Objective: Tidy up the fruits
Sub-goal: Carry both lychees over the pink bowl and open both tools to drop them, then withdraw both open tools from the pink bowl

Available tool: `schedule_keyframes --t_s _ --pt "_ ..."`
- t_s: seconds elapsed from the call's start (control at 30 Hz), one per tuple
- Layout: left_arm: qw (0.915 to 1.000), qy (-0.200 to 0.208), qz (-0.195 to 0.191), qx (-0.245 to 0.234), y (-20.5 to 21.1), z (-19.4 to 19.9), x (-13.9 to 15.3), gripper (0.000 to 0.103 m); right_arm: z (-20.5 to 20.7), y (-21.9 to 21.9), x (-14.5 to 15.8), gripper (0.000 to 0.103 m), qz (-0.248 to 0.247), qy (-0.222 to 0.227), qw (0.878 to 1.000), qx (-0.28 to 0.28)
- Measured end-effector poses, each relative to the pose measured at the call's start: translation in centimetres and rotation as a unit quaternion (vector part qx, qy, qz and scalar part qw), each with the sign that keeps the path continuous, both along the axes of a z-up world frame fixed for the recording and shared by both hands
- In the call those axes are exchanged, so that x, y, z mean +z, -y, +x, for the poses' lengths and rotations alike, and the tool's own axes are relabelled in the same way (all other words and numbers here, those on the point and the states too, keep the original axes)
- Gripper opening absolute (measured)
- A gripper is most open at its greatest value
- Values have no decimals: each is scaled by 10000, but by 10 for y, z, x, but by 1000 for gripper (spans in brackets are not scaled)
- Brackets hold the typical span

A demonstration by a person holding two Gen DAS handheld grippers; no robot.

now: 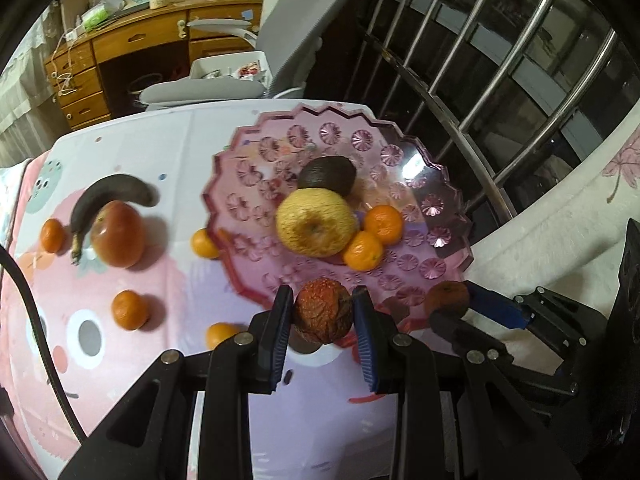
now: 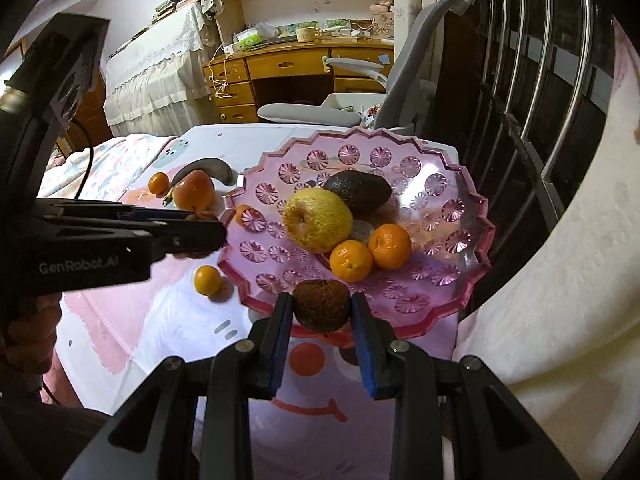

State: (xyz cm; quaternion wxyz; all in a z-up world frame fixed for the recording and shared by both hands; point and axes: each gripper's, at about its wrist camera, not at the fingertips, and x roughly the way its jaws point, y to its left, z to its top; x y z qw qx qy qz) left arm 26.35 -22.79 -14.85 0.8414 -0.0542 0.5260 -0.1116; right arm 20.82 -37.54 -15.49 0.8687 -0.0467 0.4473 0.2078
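Each gripper held one piece of fruit near the front edge of the pink plate (image 1: 416,184). The left gripper (image 1: 323,312) had its blue fingers (image 1: 280,332) closed on a wrinkled red-brown fruit (image 1: 324,310), one finger on each side. The right gripper (image 2: 321,312) had its fingers (image 2: 280,336) closed on a dark brown wrinkled fruit (image 2: 321,304) in the same way. Both fruits hung just over the rim of the plate, above the cloth.

On the plate lay a big yellow apple (image 1: 316,222), a dark avocado (image 1: 328,176) behind it and two oranges (image 1: 372,238) beside it. More fruit waited on the bed cloth (image 1: 160,152): a red apple (image 1: 118,234) with a black banana (image 1: 108,200) bent around it, and some small oranges (image 1: 130,309), one of them touching the plate's edge.

The two held fruits looked old and dried, so they were probably light and a bit soft. A hard squeeze could dent or split them. Holding them across the middle, as both grippers did, looked safest. They were round and could roll once let go, so it seemed best to set them low, close against the other fruit. The plate looked like thin hard plastic or glass and could tip if pushed at the rim.
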Motion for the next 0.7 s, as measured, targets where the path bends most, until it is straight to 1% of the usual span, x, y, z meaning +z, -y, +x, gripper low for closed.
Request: schedule_keyframes --t_s 0.27,0.3,0.37,0.43,0.57,0.6,0.7 --pt "10000 -61 7 11 17 12 -3 29 11 7 -5 30 17 -1 10000 7" --pt "10000 -90 19 17 18 12 -4 30 11 8 -5 30 15 -5 10000 -11" --pt "9999 -118 6 41 17 13 -5 38 13 9 -6 30 28 -20 10000 -68" --pt "9999 -106 -10 82 14 11 -3 57 13 9 -7 30 15 -50 9999 -151" --pt "9998 -56 -29 167 6 5 1 68 16 11 -8 31 89 -145 9996 -241" --pt "9998 -70 -28 191 4 3 1 69 16 11 -8 32 104 -171 9995 -254" --pt "9993 -193 -58 319 -6 -5 -2 71 16 10 -10 38 178 -304 9989 -298"
